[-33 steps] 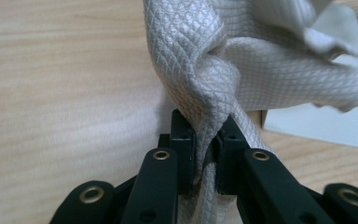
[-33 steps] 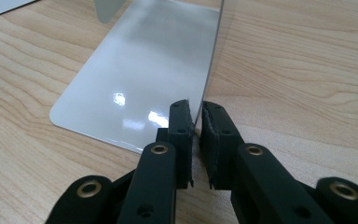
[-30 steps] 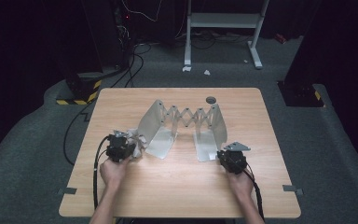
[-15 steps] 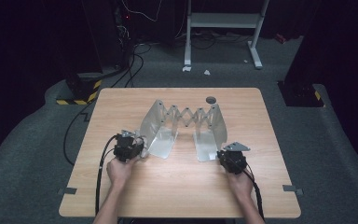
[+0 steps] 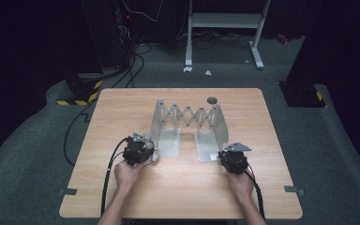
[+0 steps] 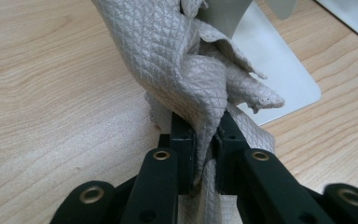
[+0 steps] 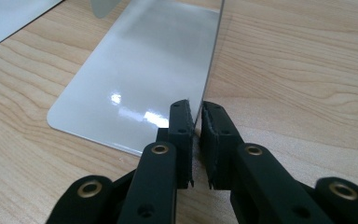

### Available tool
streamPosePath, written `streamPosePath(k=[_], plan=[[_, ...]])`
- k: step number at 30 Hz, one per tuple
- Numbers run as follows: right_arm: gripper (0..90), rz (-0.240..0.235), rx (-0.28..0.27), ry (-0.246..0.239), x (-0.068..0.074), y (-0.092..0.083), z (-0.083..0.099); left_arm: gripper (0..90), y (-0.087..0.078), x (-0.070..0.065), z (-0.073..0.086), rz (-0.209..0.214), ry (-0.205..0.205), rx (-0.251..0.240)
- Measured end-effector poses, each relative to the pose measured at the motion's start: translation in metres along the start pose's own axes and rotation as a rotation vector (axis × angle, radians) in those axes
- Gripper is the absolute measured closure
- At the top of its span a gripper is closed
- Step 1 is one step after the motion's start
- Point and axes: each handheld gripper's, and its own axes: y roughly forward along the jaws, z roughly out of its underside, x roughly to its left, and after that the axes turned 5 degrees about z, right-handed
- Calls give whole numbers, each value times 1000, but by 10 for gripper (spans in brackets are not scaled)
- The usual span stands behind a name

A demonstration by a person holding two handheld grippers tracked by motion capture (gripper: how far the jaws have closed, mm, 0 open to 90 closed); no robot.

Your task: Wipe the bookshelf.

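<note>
A metal folding rack with a scissor lattice stands mid-table, an L-shaped plate at each end. My left gripper is shut on a crumpled grey quilted cloth, right at the front of the left end plate. In the left gripper view the cloth bunches up from the gripper, with the plate behind it. My right gripper is shut on the front edge of the right end plate. The right gripper view shows the gripper pinching the thin edge of that plate.
A small dark round disc sits on the wooden table behind the rack. Cables trail from both grippers toward the near edge. Beyond the table are a white stand, floor cables and a striped block.
My left hand has carried the cloth to the right, up against the left end plate. The right hand and its grip have stayed put.
</note>
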Motion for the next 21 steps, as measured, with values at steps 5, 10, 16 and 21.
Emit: streamPosePath(k=[5,10,16,21], plan=[[827,1,0,-2,0,0,0,806,-6,0,-2,10,-14,-30],[826,3,0,-3,0,0,0,805,-17,-5,-13,3,15,-52],[825,5,0,-5,1,0,0,805,-30,-7,-22,3,33,-92],[825,8,0,-8,1,0,0,805,-42,-10,-28,6,48,-119]])
